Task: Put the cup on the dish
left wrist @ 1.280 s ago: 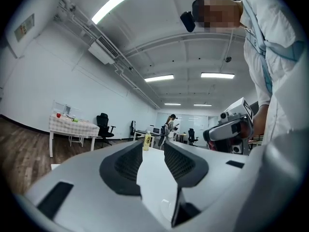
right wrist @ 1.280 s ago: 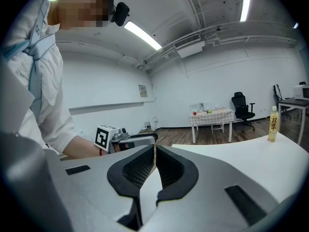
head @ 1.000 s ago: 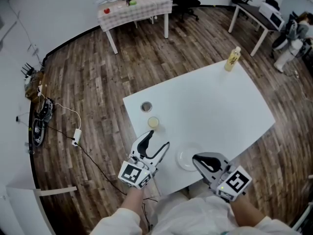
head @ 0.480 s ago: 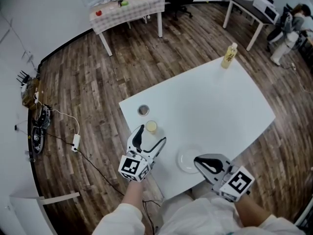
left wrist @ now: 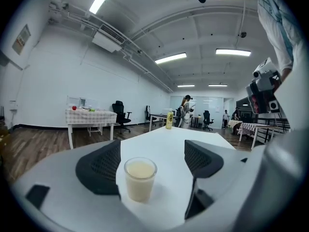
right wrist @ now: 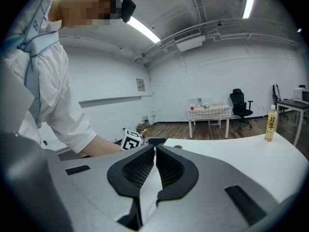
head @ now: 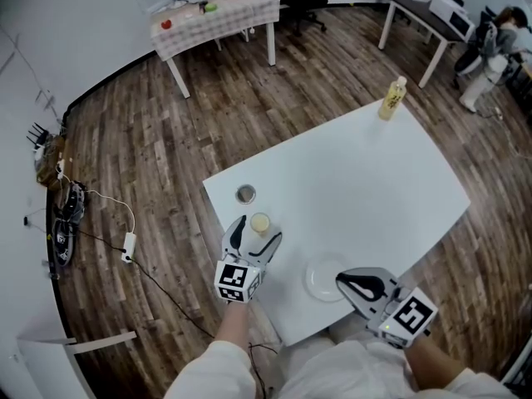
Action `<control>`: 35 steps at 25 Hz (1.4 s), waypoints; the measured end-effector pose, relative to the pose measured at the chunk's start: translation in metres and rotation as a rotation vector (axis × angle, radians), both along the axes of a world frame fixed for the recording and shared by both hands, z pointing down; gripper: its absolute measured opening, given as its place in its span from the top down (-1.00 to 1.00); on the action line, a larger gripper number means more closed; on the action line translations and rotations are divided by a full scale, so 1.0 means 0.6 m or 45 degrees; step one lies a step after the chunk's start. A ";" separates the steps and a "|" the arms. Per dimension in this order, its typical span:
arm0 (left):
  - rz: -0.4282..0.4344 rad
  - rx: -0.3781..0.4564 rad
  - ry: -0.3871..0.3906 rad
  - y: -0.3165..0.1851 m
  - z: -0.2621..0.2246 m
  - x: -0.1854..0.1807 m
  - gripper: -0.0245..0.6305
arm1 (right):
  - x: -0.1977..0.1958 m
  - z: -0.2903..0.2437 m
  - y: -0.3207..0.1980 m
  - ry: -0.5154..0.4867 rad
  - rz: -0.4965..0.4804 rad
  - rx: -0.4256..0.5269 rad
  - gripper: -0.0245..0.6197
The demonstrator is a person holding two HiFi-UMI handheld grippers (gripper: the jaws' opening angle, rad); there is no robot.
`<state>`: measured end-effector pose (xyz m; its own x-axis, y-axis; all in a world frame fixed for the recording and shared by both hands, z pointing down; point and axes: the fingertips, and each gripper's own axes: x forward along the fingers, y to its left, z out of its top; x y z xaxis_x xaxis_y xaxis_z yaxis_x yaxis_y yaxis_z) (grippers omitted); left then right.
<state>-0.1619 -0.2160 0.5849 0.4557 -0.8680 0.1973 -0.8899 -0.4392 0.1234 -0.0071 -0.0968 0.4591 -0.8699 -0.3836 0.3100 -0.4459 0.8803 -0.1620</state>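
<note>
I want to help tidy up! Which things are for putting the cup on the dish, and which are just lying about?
For the job: cup, white dish, left hand-held gripper (its jaws have just been opening, cup standing between them).

Just lying about: small grey round container, yellow bottle, checked-cloth table far off.

sleeves: white | left hand-held gripper, right hand-held gripper: grey, black pads

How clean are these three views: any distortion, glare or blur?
Head view: strong fisheye bows the white table, even light, sharp. Left gripper view: dark round vignette, cup crisp, ceiling strip lights blown out. Right gripper view: same vignette, curved walls, no motion blur.
</note>
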 end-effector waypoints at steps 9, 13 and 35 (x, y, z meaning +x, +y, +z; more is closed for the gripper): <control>-0.010 -0.063 -0.043 -0.027 0.049 -0.004 -0.30 | 0.008 0.000 -0.006 0.029 0.025 -0.004 0.82; -0.002 -0.110 -0.086 -0.031 0.074 -0.005 -0.29 | 0.007 0.004 -0.007 0.034 0.027 -0.011 0.82; 0.038 -0.214 -0.226 -0.047 0.118 -0.007 0.10 | 0.027 0.012 -0.014 0.049 0.074 -0.019 0.82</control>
<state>-0.1661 -0.2444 0.6557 0.4258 -0.8031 0.4169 -0.8912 -0.4519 0.0398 0.0090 -0.1052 0.4663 -0.8336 -0.4284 0.3488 -0.5026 0.8501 -0.1571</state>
